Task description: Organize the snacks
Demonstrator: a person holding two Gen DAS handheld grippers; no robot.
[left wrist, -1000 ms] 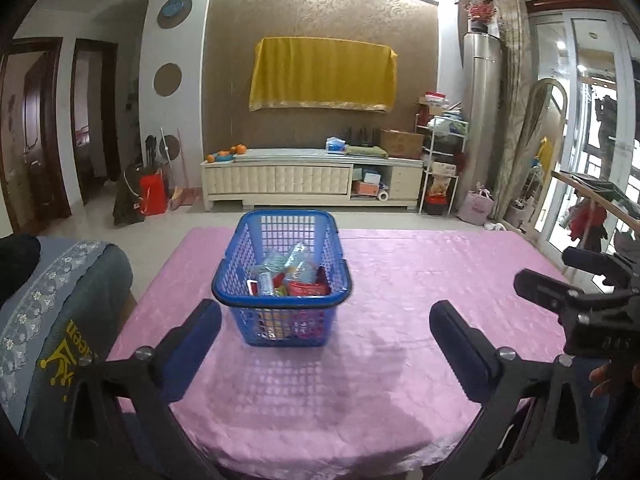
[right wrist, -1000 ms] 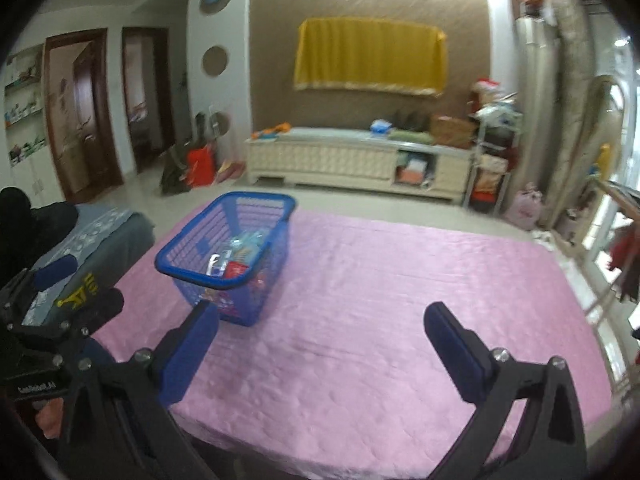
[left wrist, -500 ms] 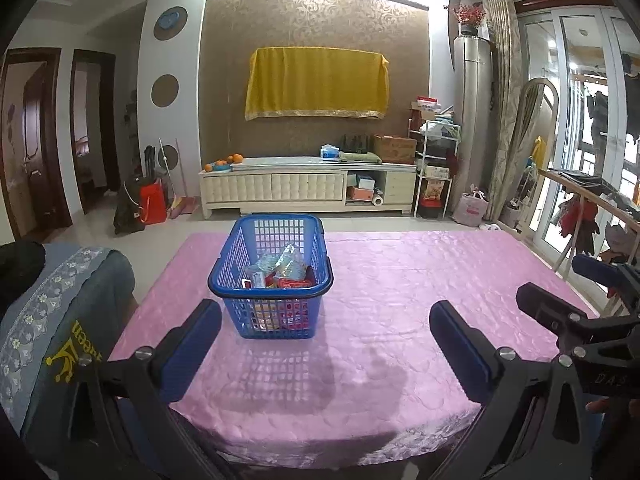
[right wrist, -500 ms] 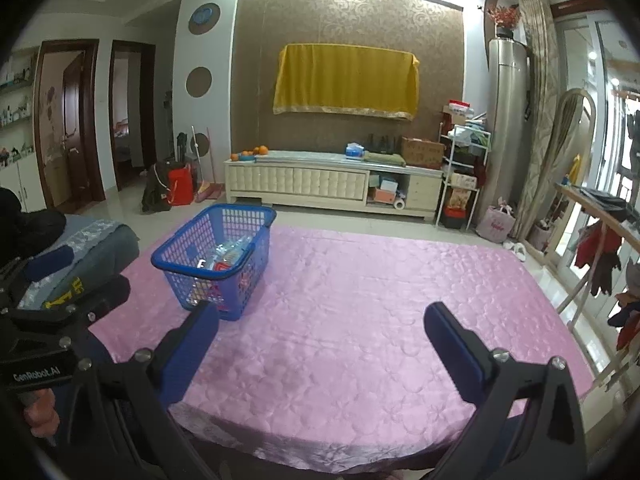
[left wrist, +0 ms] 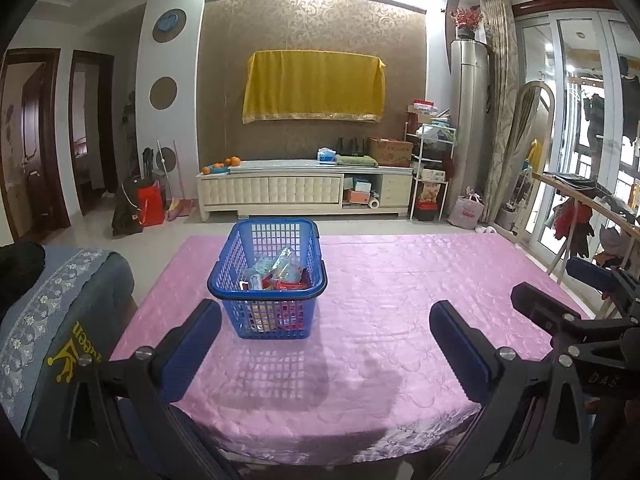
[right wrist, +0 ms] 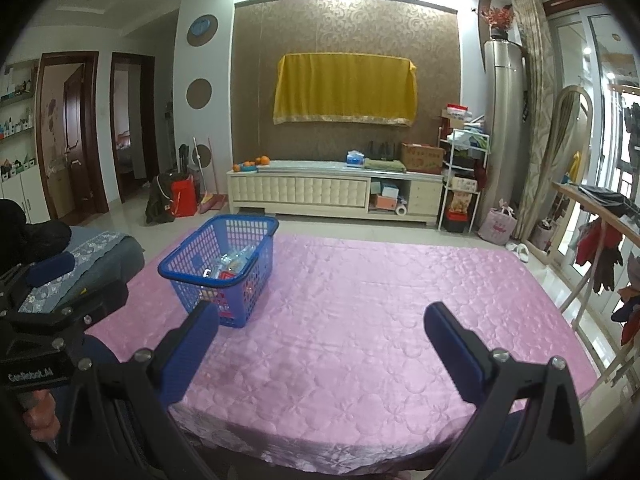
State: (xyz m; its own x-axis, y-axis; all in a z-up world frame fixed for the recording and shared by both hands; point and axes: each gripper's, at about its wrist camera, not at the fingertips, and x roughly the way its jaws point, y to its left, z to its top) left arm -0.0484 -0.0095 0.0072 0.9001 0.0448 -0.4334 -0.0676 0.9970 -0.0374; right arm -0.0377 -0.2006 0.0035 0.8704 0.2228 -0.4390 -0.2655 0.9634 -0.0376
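Note:
A blue plastic basket point(left wrist: 267, 278) point(right wrist: 218, 264) stands on the left part of a table covered in pink quilted cloth point(left wrist: 384, 320) point(right wrist: 360, 320). Several snack packets point(left wrist: 278, 274) point(right wrist: 230, 266) lie inside it, some red, some clear. My left gripper point(left wrist: 326, 344) is open and empty, held back near the table's front edge, short of the basket. Open and empty too, my right gripper point(right wrist: 320, 344) hovers over the front of the table, with the basket ahead to its left. Each gripper shows at the edge of the other's view.
A chair with a grey embroidered cover point(left wrist: 60, 320) point(right wrist: 92, 256) stands at the table's left side. Beyond the table are a tiled floor, a white low cabinet point(left wrist: 304, 192) and a clothes rack point(left wrist: 580, 216) on the right.
Both grippers have drawn back from the table and risen, so the basket looks farther off. Their jaws stayed open. The basket has not moved.

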